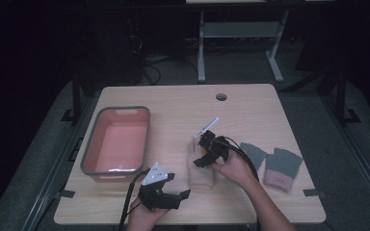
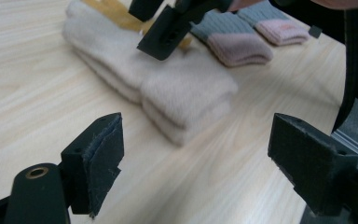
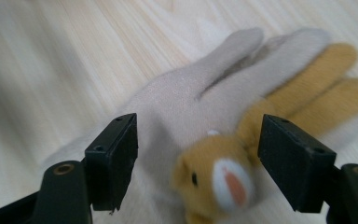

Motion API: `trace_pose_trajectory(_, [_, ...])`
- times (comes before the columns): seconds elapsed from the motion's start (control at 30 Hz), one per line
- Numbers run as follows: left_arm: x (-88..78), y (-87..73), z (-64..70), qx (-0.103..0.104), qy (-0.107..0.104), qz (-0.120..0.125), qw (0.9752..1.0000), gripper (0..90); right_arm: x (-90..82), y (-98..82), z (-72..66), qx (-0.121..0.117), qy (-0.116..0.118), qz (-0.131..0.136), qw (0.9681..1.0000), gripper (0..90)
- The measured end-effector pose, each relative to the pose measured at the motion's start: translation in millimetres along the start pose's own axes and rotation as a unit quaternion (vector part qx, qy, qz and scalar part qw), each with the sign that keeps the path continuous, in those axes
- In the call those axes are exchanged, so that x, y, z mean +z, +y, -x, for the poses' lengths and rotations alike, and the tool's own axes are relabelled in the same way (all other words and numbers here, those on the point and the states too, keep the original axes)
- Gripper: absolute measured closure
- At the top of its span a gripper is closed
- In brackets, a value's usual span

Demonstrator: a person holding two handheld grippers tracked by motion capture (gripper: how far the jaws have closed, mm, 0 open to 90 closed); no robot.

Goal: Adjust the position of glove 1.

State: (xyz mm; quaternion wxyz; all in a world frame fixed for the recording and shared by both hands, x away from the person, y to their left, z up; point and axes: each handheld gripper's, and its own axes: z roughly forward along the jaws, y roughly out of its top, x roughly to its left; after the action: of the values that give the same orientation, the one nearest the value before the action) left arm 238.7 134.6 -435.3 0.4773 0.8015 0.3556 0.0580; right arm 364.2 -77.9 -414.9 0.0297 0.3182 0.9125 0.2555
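Down near the table's front edge, the left gripper [image 1: 166, 193] waits with its jaws wide apart and nothing in them. To its right lies the cream glove [image 1: 201, 169] with the bunny face [image 3: 216, 179]. Over it hangs the right gripper [image 1: 208, 150], jaws wide, glove between them but not pinched. I think it must dip and squeeze next. Farther right sit the grey gloves [image 1: 272, 161].

Left hand [image 1: 142, 211]: enters from the bottom edge, low and near the table's front.
Left gripper [image 1: 173, 198]: jaws spread wide, nothing between them, pointing toward the right.
Right forearm: reaches up from the bottom edge, angled left.
Right hand [image 1: 233, 166]: wrapped around the gripper's body.
Right gripper [image 1: 203, 151]: jaws stand wide apart, tilted down, pads pressing on nothing.
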Motion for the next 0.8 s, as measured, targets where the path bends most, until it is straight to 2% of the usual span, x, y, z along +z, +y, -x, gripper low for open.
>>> trace_pose_trajectory(0.07, [6.4, 6.6, -2.0, -0.022, -0.004, -0.007, 0.9997, 18.3, -8.7, -4.6, 1.3, 0.011, -0.001, 0.012, 0.9999, 28.3])
trace_pose_trajectory(0.13, [12.5, 11.8, -5.8, -0.039, -0.003, -0.021, 0.9990, 18.3, -20.7, -14.1, 4.5, 0.042, -0.003, 0.032, 0.9986, 28.4])
trace_pose_trajectory(0.17, [19.5, 15.6, -9.4, -0.063, -0.010, -0.027, 0.9976, 18.3, -23.6, -17.5, 5.1, 0.055, -0.006, 0.036, 0.9979, 28.4])
trace_pose_trajectory(0.2, [19.5, 15.6, -9.4, -0.063, -0.010, -0.027, 0.9976, 18.3, -23.6, -17.5, 5.1, 0.055, -0.006, 0.036, 0.9979, 28.4])
trace_pose_trajectory(0.23, [22.8, 17.1, -11.5, -0.072, -0.013, -0.030, 0.9969, 18.3, -25.2, -21.1, 5.9, 0.064, -0.006, 0.040, 0.9972, 28.4])
trace_pose_trajectory(0.27, [26.2, 18.3, -13.0, -0.084, -0.015, -0.034, 0.9958, 18.3, -26.4, -27.4, 6.2, 0.080, -0.004, 0.041, 0.9960, 28.9])
trace_pose_trajectory(0.37, [36.0, 21.0, -21.1, -0.105, -0.019, -0.048, 0.9932, 18.3, -25.2, -33.0, 6.2, 0.094, -0.002, 0.043, 0.9946, 28.9])
trace_pose_trajectory(0.4, [38.7, 21.6, -23.6, -0.116, -0.021, -0.052, 0.9916, 18.3, -24.0, -35.6, 6.3, 0.104, 0.001, 0.045, 0.9936, 29.5])
trace_pose_trajectory(0.43, [43.3, 22.3, -27.2, -0.125, -0.015, -0.066, 0.9898, 22.2, -21.4, -40.7, 6.8, 0.125, 0.006, 0.049, 0.9910, 30.7])
trace_pose_trajectory(0.47, [43.3, 22.3, -27.2, -0.125, -0.015, -0.066, 0.9898, 22.8, -21.4, -40.7, 6.8, 0.125, 0.006, 0.049, 0.9910, 30.7])
trace_pose_trajectory(0.5, [45.3, 22.3, -29.2, -0.125, -0.014, -0.073, 0.9893, 22.9, -18.3, -44.5, 6.6, 0.141, 0.013, 0.045, 0.9889, 31.2])
trace_pose_trajectory(0.63, [51.7, 22.6, -34.3, -0.149, -0.022, -0.087, 0.9847, 27.6, -12.7, -50.4, 6.2, 0.153, 0.019, 0.045, 0.9869, 31.7])
trace_pose_trajectory(0.73, [54.6, 22.3, -35.3, -0.149, -0.022, -0.099, 0.9836, 30.9, -6.9, -55.7, 7.6, 0.168, 0.030, 0.050, 0.9841, 32.3])
trace_pose_trajectory(0.77, [55.4, 22.1, -35.2, -0.150, -0.021, -0.101, 0.9833, 32.6, -3.4, -58.5, 8.6, 0.185, 0.036, 0.047, 0.9809, 32.4])
trace_pose_trajectory(0.8, [56.3, 21.9, -35.5, -0.150, -0.021, -0.106, 0.9828, 32.6, -3.4, -58.5, 8.6, 0.185, 0.036, 0.047, 0.9809, 32.4])
